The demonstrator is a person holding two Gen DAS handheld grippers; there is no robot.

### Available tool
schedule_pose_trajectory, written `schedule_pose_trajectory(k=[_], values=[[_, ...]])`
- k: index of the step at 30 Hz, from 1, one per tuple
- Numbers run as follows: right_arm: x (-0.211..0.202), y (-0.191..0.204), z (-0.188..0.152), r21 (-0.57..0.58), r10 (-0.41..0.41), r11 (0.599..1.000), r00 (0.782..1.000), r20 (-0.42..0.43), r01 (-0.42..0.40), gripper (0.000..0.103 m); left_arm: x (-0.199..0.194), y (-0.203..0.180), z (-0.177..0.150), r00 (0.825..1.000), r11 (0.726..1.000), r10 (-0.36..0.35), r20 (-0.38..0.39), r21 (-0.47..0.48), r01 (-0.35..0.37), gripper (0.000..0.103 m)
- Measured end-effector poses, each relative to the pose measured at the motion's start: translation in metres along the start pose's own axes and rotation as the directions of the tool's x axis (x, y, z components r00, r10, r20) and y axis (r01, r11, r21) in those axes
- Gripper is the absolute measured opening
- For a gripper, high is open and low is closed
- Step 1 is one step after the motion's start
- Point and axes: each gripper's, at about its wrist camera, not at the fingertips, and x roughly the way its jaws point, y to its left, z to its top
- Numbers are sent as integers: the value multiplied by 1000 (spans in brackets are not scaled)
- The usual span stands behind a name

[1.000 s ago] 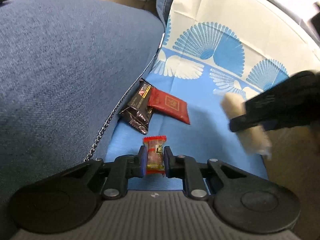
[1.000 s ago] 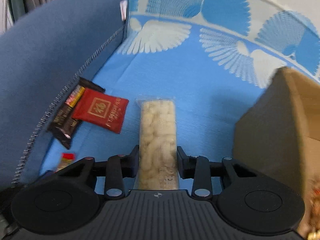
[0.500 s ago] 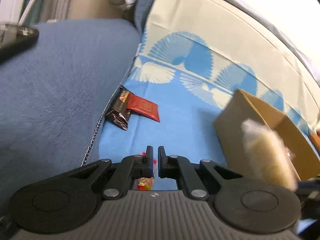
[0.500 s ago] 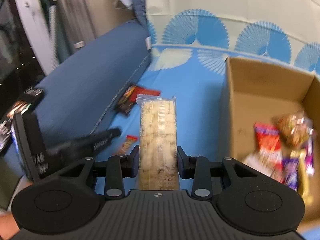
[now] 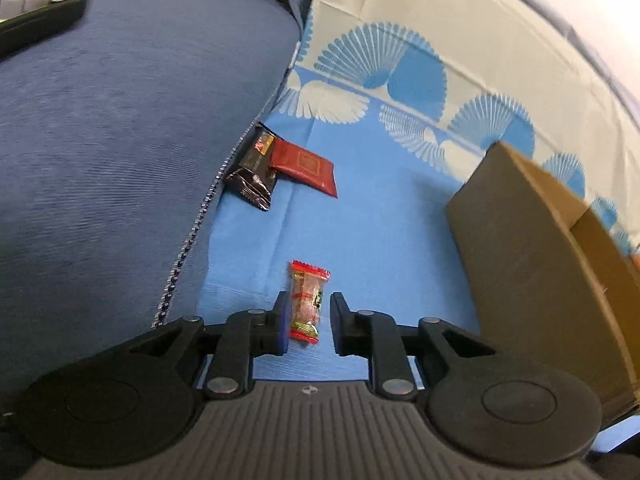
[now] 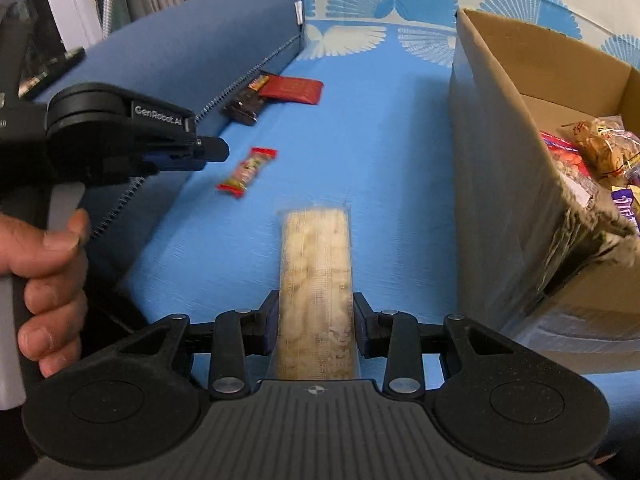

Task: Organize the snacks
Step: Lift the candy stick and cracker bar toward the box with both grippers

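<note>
Plainly, we have the long rice-cracker pack (image 6: 316, 280) pinched across its width in the right gripper (image 6: 315, 328), near the cardboard box (image 6: 500, 184) on the blue sheet (image 6: 380, 120). It looks light but brittle, so we judge a gentle squeeze at its near end safest. Our left gripper (image 5: 307, 326) is opening, its fingers (image 5: 282, 320) straddling but not pressing the small red candy (image 5: 306, 300), which lies on the sheet. That crinkly wrapper may slip; mid-body seems best. 2 dark packets (image 5: 280, 164) wait by the cushion (image 5: 120, 140).

"GenRobot.AI" on left tool (image 6: 208, 151)
</note>
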Motion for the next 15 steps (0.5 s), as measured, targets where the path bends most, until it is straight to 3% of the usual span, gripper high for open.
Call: schedule_pose_trajectory(k=[2, 15], values=[[3, -1, -2, -14, -3, 1000, 1000, -1, 3, 38, 8, -5, -2, 1000, 999, 19, -19, 33, -19, 35], [15, 2, -5, -67, -9, 998, 1000, -12, 9, 41, 45, -37, -13, 994, 972, 109, -30, 214, -100, 31]])
